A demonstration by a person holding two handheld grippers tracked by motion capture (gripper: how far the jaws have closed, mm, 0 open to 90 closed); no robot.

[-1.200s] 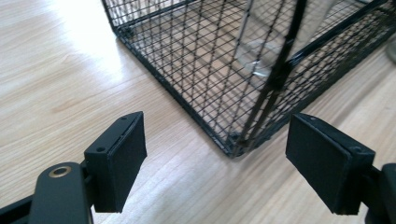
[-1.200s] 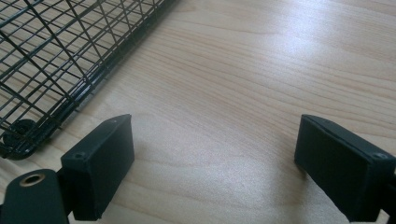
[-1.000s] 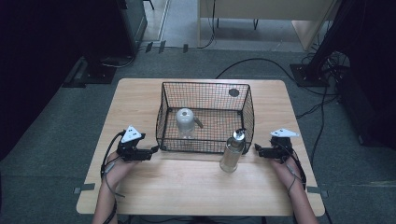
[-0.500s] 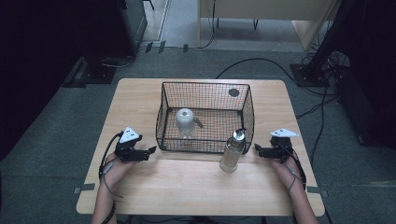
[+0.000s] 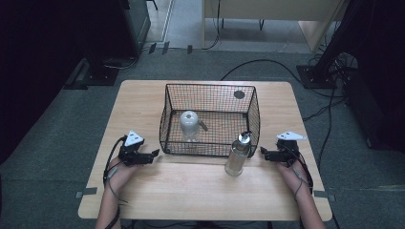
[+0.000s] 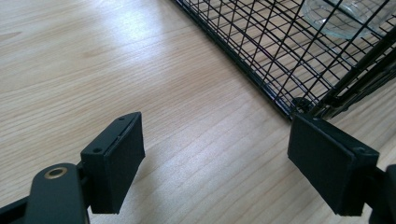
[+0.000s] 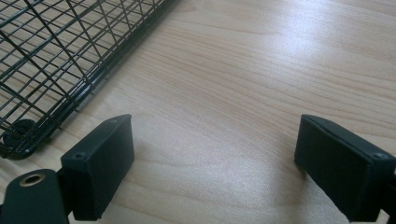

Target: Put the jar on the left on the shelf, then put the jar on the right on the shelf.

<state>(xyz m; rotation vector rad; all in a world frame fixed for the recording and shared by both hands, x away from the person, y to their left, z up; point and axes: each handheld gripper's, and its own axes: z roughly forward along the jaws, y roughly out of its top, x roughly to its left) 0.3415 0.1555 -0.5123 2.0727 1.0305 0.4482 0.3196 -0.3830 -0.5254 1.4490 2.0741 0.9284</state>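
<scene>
A black wire basket stands in the middle of the wooden table. Inside it a clear glass bottle with a grey cap stands upright. A second bottle with a metal top stands outside, against the basket's front right corner. My left gripper rests on the table just left of the basket's front left corner, open and empty. My right gripper lies right of the outside bottle, open and empty. The left gripper faces the basket corner; the right gripper faces bare wood beside the basket's edge.
A dark round hole sits in the table behind the basket. Cables trail over the grey floor beyond the table, and dark equipment stands at the left and right. Bare wood stretches along the table's front.
</scene>
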